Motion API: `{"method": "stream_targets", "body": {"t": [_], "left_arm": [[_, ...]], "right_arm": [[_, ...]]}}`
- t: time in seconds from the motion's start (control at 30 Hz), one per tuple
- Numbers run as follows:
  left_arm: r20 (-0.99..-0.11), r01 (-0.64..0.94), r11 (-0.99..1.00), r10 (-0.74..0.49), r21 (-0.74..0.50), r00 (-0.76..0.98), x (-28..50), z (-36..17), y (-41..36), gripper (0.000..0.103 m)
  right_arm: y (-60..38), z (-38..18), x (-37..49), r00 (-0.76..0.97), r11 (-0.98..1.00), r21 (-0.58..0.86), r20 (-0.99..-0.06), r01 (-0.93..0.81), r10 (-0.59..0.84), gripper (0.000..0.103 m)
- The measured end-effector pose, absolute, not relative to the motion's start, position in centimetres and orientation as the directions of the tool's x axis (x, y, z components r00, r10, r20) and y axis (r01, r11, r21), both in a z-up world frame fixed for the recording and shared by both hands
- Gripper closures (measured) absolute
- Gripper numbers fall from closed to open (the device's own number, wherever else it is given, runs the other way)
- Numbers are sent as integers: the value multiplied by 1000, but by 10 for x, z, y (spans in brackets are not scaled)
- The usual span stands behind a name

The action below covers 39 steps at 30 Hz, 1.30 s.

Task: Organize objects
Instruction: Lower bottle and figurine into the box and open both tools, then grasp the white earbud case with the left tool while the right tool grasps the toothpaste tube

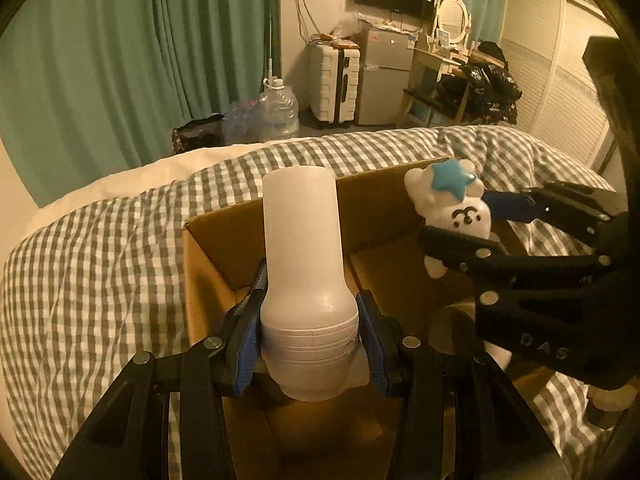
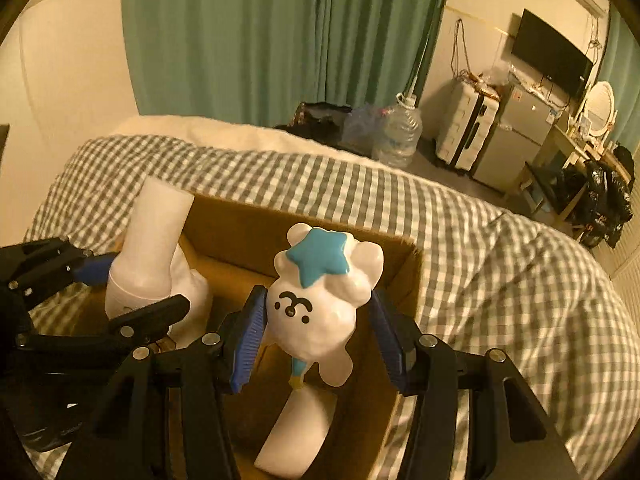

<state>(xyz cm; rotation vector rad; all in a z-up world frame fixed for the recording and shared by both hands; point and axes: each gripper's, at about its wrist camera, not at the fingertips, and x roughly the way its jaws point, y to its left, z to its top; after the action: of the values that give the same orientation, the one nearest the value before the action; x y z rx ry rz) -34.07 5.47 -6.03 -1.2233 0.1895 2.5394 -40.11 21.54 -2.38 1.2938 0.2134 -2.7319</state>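
An open cardboard box (image 1: 224, 236) (image 2: 248, 220) sits on the checked bed. My left gripper (image 1: 310, 320) is shut on a white plastic bottle (image 1: 304, 248), held upright over the box's left half; the bottle also shows in the right wrist view (image 2: 152, 248). My right gripper (image 2: 316, 320) is shut on a white bear figure with a blue star on its head (image 2: 324, 292), held over the box's right half; the bear also shows in the left wrist view (image 1: 452, 204). Another white object (image 2: 296, 436) lies inside the box below the bear.
The bed has a grey-and-white checked cover (image 1: 100, 280) (image 2: 500, 280). Beyond it stand a green curtain (image 1: 120, 60), a water jug (image 1: 280, 108), a white suitcase (image 1: 334, 80), a small fridge (image 1: 386, 76) and a cluttered desk (image 1: 468, 76).
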Motion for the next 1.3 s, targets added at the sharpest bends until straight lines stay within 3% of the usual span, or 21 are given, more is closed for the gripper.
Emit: {"method": "stream_targets", "body": {"t": [0.2,0.3,0.33,0.37,0.43,0.73,1.3], "left_arm": [[-782,-348,-937,241,-32,-575,-342,-67,63,54],[-785,-350,-936,236,-26,-574,-331,-64,63,31],[-784,-341,-940,227,-20,-578,-325,-64,61,24],[-785,-331,-944,216,-15,-581,-320,-62,59,21],[-789,-320,-947,211,-19,-577,-312,-58,55,21],[-774,-238,-971,171,-27,-610,-251,-9,27,10],[-617,-135,-990,83,38,-782,-107,92,-15,2]], "right_arm": [[221,-37,-399,-628,-985,-49,-775,165,-67,51],[226,-30,-392,-643,-988,-30,-762,150,-74,51],[228,-25,-387,-649,-989,-23,-757,145,-77,47],[228,-20,-383,-657,-990,-21,-750,139,-77,37],[231,-3,-370,-682,-992,-21,-728,126,-71,28],[223,71,-300,-722,-991,-65,-691,116,-39,28],[177,146,-141,-783,-973,-92,-612,211,-112,16]]}}
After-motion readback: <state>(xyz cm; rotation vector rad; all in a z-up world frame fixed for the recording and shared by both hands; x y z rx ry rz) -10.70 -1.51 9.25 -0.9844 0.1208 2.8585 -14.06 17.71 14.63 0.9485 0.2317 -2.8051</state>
